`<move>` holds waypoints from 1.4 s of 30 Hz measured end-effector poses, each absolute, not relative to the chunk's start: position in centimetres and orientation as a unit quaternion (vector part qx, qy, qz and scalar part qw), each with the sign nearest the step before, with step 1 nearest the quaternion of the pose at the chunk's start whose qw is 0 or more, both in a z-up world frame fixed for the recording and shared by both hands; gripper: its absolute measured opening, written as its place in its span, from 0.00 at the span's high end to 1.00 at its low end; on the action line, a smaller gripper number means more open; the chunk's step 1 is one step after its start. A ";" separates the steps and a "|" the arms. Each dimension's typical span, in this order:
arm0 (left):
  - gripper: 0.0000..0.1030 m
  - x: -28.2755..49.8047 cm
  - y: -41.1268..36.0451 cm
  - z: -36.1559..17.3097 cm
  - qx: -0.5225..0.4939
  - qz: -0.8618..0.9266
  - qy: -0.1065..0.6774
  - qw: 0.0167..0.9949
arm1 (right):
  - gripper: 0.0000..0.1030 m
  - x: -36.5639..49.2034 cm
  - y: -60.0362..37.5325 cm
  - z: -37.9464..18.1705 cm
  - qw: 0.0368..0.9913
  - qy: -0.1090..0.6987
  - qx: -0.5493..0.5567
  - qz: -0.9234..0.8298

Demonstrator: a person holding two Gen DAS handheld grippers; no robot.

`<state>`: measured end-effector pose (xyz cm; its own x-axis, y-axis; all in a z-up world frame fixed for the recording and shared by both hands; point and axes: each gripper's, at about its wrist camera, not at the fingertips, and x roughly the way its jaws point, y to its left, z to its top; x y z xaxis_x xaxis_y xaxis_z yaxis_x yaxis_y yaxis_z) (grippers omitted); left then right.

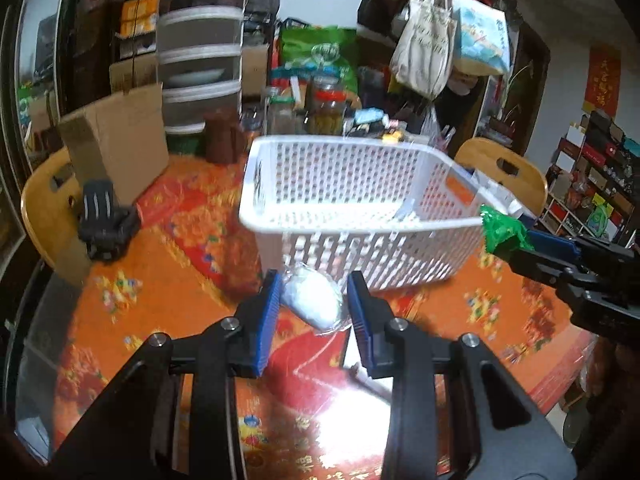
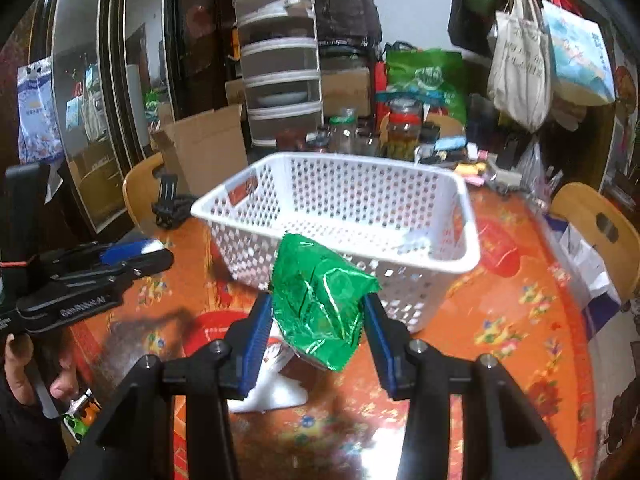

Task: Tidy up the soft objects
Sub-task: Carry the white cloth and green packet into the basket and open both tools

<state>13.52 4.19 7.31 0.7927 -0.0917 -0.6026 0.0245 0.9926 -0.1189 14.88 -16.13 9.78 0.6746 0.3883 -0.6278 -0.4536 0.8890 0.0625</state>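
1. Left gripper (image 1: 313, 305): black frame with blue ribbed pads, clamped on a white soft pouch (image 1: 311, 298). The pouch is rounded and oval, wrapped in clear crinkled film; its long axis is tilted, running from upper left to lower right between the pads. No print can be read on it.

2. Right gripper (image 2: 316, 322): same black frame and blue ribbed pads, closed on a green foil packet (image 2: 320, 300). The packet is shiny and creased, with a serrated lower edge; it stands roughly upright, top pointing away from the gripper and leaning left. A round emblem is seen on the foil, but its writing is too blurred to read.

3. White basket (image 1: 360, 222): rigid plastic, rectangular, walls pierced with a grid of holes. It is seen just ahead of both grippers, beyond the held items. An orange-red label is fixed on one inner wall; the text is illegible.

4. Desk (image 1: 168, 288): covered with an orange and red floral cloth under a glossy sheet, lying below both grippers.

5. Cardboard box (image 1: 120, 148): plain brown, placed ahead and left of the left gripper.

6. Canvas tote bag (image 1: 424, 52): off-white cloth, hung ahead and to the right, printed lettering unreadable.
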 end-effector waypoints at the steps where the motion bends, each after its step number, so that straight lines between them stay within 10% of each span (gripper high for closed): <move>1: 0.69 13.6 4.0 8.4 -0.049 -0.031 0.314 0.948 | 0.56 15.1 -16.4 10.4 0.916 0.327 -0.048 0.229; 16: 0.69 23.9 3.0 17.7 -0.051 -0.040 0.326 0.943 | 0.56 24.3 -16.7 15.5 0.916 0.344 -0.062 0.195; 37: 0.69 35.8 3.1 4.7 -0.038 -0.004 0.462 0.886 | 0.55 33.8 -14.0 5.9 0.872 0.453 -0.125 0.137; 39: 0.62 35.8 3.2 4.4 -0.039 -0.008 0.463 0.886 | 0.53 34.1 -14.0 5.6 0.870 0.459 -0.127 0.131; 42: 0.26 35.2 3.2 4.8 -0.040 -0.010 0.449 0.892 | 0.49 34.1 -14.2 5.1 0.870 0.460 -0.133 0.121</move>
